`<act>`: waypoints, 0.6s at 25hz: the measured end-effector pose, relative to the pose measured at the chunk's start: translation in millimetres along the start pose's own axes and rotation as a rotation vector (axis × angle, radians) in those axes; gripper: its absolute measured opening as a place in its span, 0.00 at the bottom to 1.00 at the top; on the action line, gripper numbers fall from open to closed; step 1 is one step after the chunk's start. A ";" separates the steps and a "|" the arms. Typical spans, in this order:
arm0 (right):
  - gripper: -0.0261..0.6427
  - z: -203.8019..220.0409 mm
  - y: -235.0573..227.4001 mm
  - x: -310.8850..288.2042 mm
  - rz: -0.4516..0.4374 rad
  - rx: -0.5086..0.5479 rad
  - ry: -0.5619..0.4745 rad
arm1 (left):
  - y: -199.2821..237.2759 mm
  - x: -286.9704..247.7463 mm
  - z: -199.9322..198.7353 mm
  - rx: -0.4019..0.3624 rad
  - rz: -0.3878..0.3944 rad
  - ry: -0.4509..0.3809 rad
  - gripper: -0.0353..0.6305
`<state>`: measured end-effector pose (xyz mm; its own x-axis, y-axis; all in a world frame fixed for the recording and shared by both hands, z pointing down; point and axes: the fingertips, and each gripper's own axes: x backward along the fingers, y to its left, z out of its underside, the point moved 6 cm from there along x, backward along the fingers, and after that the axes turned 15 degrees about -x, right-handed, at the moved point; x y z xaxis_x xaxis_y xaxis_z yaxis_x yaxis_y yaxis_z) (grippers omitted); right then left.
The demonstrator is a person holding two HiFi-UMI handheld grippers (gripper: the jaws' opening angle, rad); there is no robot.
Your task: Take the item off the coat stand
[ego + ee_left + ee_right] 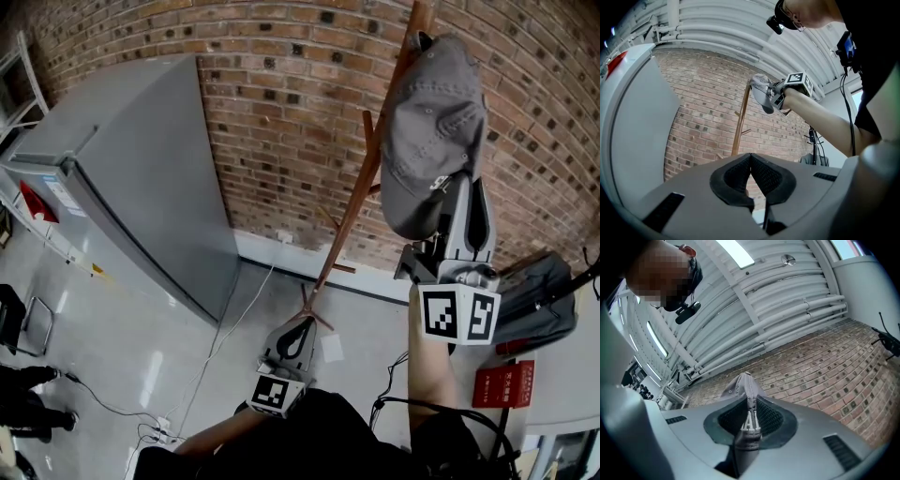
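A grey cap point(431, 122) sits high against the top of the wooden coat stand point(352, 211). My right gripper point(457, 192) reaches up from below and is shut on the cap's lower edge. In the right gripper view the cap's fabric point(743, 385) is pinched between the pads of my right gripper point(750, 413). I cannot tell whether the cap still rests on a peg. My left gripper point(298, 328) hangs low near the stand's foot, shut with nothing in it. The left gripper view has its closed jaws point(751, 161) below the stand point(739, 122) and the cap point(761, 91).
A tall grey cabinet point(141, 178) stands left of the stand against the brick wall point(281, 94). Cables point(225, 347) run across the floor. A black bag point(539, 300) and a red box point(502, 384) lie at the right. A person's feet point(23, 394) show at the left edge.
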<state>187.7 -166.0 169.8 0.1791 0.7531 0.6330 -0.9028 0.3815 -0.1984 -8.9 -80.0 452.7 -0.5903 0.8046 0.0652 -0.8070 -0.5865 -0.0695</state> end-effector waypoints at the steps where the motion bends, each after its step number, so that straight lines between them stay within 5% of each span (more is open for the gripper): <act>1: 0.14 -3.1 -0.6 -0.3 0.001 0.002 -0.007 | -0.4 0.3 -0.1 0.001 0.002 0.001 0.08; 15: 0.14 -21.5 4.3 -9.7 -0.004 0.015 -0.054 | 2.2 -1.8 -4.1 -0.021 0.006 -0.018 0.08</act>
<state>190.5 -160.1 146.7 0.1621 0.7216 0.6731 -0.9078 0.3765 -0.1850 -9.5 -82.4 448.3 -0.5953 0.7992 0.0823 -0.8031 -0.5889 -0.0907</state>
